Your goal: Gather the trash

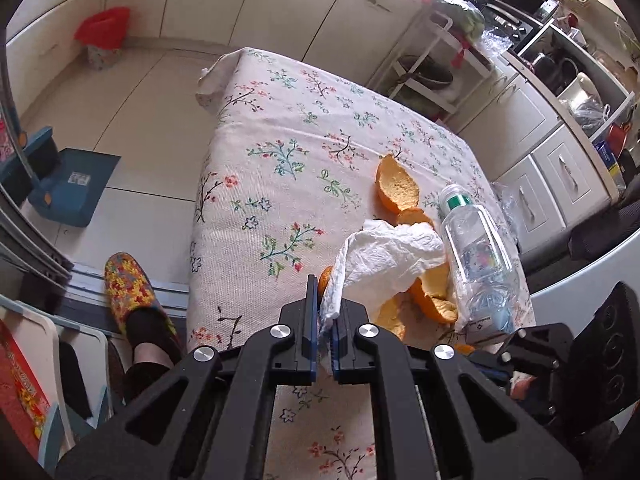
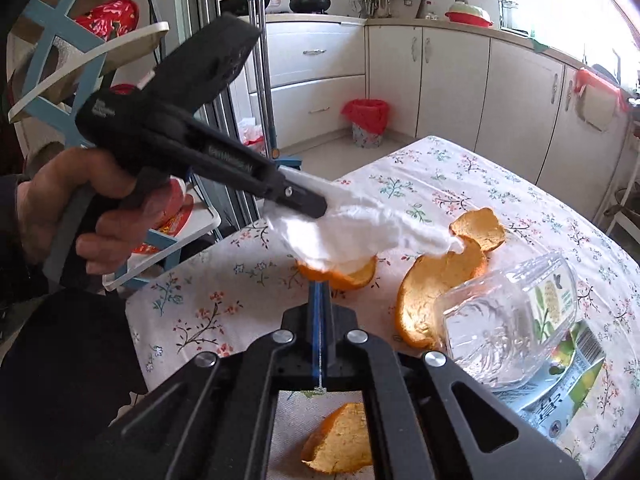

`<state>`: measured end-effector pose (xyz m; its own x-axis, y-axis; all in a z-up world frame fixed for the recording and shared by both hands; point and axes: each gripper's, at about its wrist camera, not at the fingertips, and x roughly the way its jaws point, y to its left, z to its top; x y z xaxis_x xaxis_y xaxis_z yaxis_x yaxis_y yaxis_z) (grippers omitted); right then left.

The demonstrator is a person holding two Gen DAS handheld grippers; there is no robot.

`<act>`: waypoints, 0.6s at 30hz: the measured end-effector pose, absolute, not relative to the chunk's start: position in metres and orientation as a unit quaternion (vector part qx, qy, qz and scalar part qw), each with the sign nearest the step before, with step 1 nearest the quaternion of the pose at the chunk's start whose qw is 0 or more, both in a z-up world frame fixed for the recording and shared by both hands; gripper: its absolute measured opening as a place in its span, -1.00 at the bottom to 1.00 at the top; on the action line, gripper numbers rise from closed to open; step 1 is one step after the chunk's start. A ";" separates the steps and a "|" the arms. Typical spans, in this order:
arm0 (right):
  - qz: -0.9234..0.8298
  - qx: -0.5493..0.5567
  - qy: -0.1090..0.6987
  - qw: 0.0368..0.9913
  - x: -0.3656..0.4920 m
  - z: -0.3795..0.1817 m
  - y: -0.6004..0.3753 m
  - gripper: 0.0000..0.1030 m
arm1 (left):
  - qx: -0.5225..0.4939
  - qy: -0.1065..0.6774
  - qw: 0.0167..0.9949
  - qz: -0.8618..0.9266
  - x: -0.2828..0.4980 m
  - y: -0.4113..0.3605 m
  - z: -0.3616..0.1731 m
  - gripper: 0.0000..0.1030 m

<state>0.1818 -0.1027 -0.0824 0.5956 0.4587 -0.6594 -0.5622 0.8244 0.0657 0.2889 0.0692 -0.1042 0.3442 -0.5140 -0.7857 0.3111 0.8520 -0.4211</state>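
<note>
My left gripper (image 1: 326, 308) is shut on a crumpled white tissue (image 1: 384, 256), which drapes over orange peels (image 1: 436, 300) on the floral tablecloth (image 1: 280, 160). In the right wrist view the left gripper (image 2: 316, 208) holds the tissue (image 2: 352, 228) just above the table. My right gripper (image 2: 319, 288) has its blue pads pressed together, tips at the near edge of a peel (image 2: 348, 276) under the tissue; I cannot tell whether it pinches that peel. More peels (image 2: 424, 304) (image 2: 340, 444) lie near a clear plastic bottle (image 2: 508, 328) on its side.
A bin lined with a red bag (image 2: 366, 120) stands on the floor by the cabinets, also seen far left (image 1: 102, 36). A blue dustpan (image 1: 68, 188) and a slippered foot (image 1: 128, 284) are left of the table. A hand (image 2: 80, 208) grips the left gripper's handle.
</note>
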 end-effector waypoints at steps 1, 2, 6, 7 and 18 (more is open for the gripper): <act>0.287 -0.082 0.347 0.889 0.181 -0.082 -0.101 -0.80 | -0.096 0.516 0.812 -0.255 0.289 0.068 -0.105 -0.91; 0.283 -0.094 0.343 0.891 0.181 -0.082 -0.098 -0.25 | -0.092 0.517 0.811 -0.256 0.289 0.067 -0.106 -0.91; 0.278 -0.150 0.323 0.892 0.185 -0.083 -0.084 0.02 | -0.073 0.523 0.807 -0.264 0.294 0.058 -0.108 -0.91; 0.276 -0.165 0.328 0.888 0.190 -0.087 -0.079 0.00 | -0.067 0.526 0.805 -0.267 0.296 0.055 -0.109 -0.91; 0.304 -0.195 0.394 0.845 0.228 -0.108 -0.064 -0.89 | -0.071 0.540 0.792 -0.278 0.310 0.050 -0.112 -0.91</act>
